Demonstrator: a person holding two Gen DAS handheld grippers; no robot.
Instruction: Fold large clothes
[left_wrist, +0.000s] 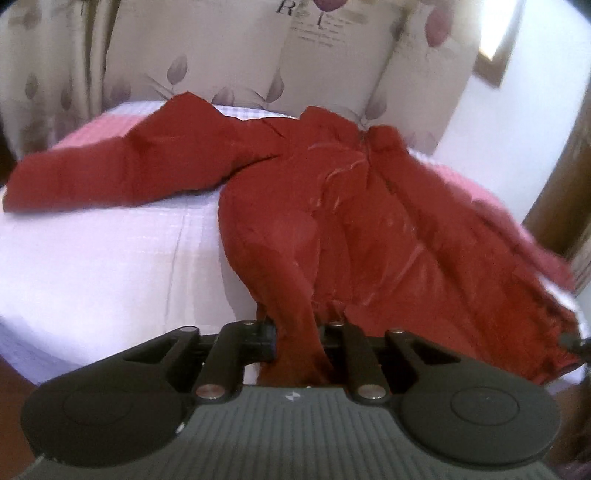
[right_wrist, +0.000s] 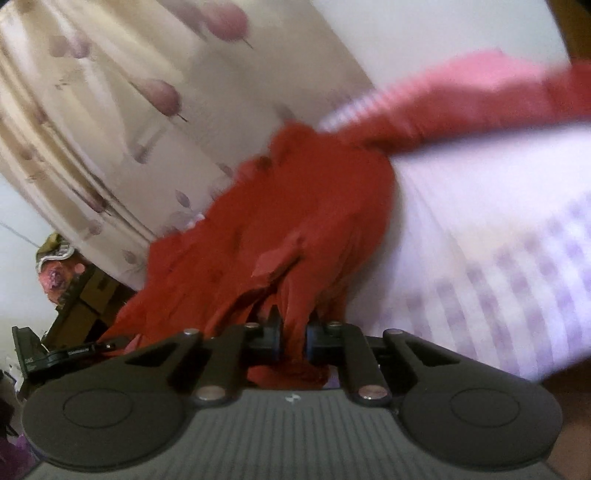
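**Both grippers pinch the near hem of a red garment on the bed**

A large red garment (left_wrist: 332, 206) lies spread over a bed (left_wrist: 110, 258) covered in pale lilac checked cloth. In the left wrist view its body runs from the centre toward 4 o'clock, while one long sleeve (left_wrist: 110, 173) stretches flat toward 9 o'clock, ending near the bed's left edge. The collar end sits at about 12 o'clock, close to a floral curtain (left_wrist: 221, 55) hanging behind the bed.

The left gripper (left_wrist: 295, 332), at 6 o'clock in its own view, stands narrow with a gathered bunch of red fabric pressed between its fingers; the cloth rises from the pinch in a twisted fold toward the garment's body.

The right wrist view is tilted and blurred. The right gripper (right_wrist: 293, 339) at 6 o'clock is nearly closed, and its blue-edged pads (right_wrist: 275, 339) clamp a thin bundle of the same red fabric (right_wrist: 295, 206), with a tail of cloth hanging below the pinch. From there the garment fans up toward 12 o'clock, and the sleeve trails off to 2 o'clock. At 9 o'clock in this view, part of the other gripper's black body (right_wrist: 55, 354) shows beside the hem.
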